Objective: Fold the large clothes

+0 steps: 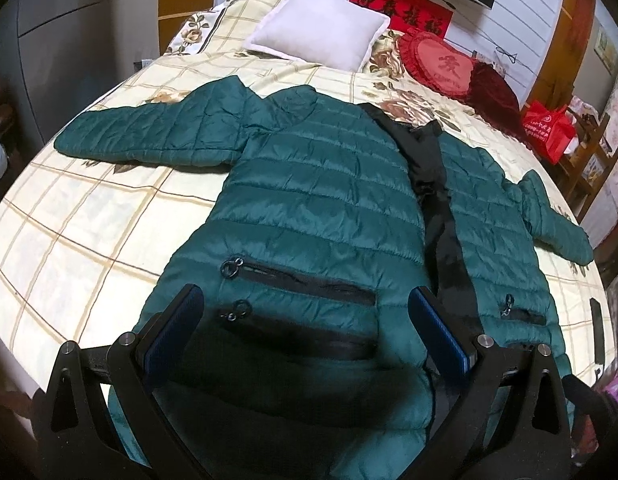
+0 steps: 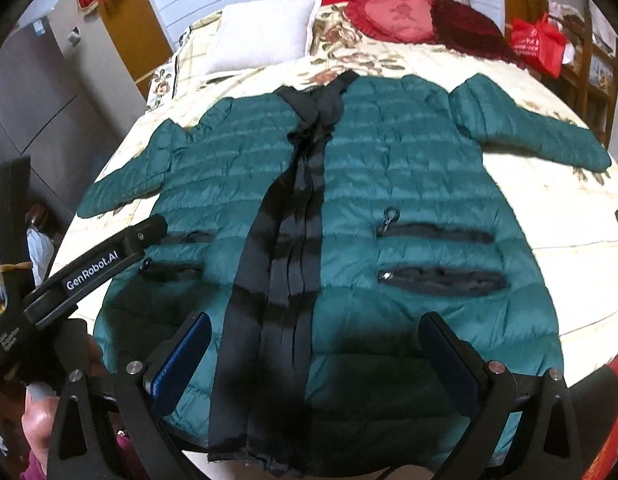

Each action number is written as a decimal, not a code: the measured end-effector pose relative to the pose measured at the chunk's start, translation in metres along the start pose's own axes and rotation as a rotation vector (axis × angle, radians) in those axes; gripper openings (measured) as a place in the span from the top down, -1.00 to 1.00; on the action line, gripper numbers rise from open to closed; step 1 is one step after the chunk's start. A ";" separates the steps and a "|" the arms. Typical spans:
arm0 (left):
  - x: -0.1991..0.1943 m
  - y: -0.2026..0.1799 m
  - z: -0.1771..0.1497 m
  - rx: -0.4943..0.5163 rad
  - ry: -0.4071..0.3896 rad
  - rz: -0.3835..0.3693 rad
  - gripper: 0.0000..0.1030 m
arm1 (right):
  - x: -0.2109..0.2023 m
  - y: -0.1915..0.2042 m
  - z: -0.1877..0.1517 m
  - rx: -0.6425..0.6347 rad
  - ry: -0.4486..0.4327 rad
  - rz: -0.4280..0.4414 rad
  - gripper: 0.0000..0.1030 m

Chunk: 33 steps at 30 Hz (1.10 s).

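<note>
A dark green quilted jacket (image 1: pixel 321 200) lies flat and front-up on the bed, sleeves spread out to both sides, with a black zip band down the middle and black pocket zips. It also shows in the right wrist view (image 2: pixel 409 168). My left gripper (image 1: pixel 305 312) is open and empty, just above the jacket's left hem near the pockets. My right gripper (image 2: pixel 315 340) is open and empty, above the hem at the black zip band (image 2: pixel 293 240). The left gripper's body (image 2: pixel 89 272) shows at the left of the right wrist view.
The bed (image 1: pixel 89 216) has a cream checked floral cover. A white pillow (image 1: pixel 321 28), a red heart cushion (image 1: pixel 441 64) and a dark red cushion (image 1: pixel 493 96) lie at the head. A red bag (image 1: pixel 549 128) stands beside the bed at the right.
</note>
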<state>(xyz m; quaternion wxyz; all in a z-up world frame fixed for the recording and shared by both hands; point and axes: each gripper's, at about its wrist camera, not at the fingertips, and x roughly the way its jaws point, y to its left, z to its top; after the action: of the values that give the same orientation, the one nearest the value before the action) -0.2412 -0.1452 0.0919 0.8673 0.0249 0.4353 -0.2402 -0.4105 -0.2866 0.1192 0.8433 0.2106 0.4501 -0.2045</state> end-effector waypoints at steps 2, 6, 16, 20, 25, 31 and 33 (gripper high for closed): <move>0.000 -0.002 0.000 0.003 0.005 -0.010 -0.99 | 0.002 -0.003 0.002 0.007 0.006 -0.004 -1.00; 0.001 -0.006 0.002 0.016 0.005 -0.008 -0.99 | 0.008 -0.005 0.006 0.010 0.021 -0.023 -1.00; 0.006 -0.005 -0.002 0.010 0.035 -0.014 -0.99 | 0.007 -0.009 0.002 0.044 0.029 0.039 -1.00; 0.006 -0.004 -0.004 0.004 0.039 -0.021 -0.99 | 0.005 -0.013 0.000 0.066 0.026 0.041 -0.99; 0.005 -0.005 -0.003 0.005 0.036 -0.027 -0.99 | 0.002 -0.011 -0.002 0.042 0.028 0.056 -1.00; 0.007 -0.006 -0.004 0.000 0.044 -0.035 -0.99 | 0.009 -0.006 -0.004 0.011 0.066 0.097 -1.00; 0.008 -0.008 -0.005 0.005 0.047 -0.032 -0.99 | 0.009 -0.004 -0.004 0.001 0.065 0.091 -1.00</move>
<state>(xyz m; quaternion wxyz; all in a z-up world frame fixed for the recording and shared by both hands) -0.2437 -0.1539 0.0841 0.8527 0.0257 0.4554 -0.2547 -0.4107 -0.2895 0.1094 0.8365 0.2377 0.4673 -0.1594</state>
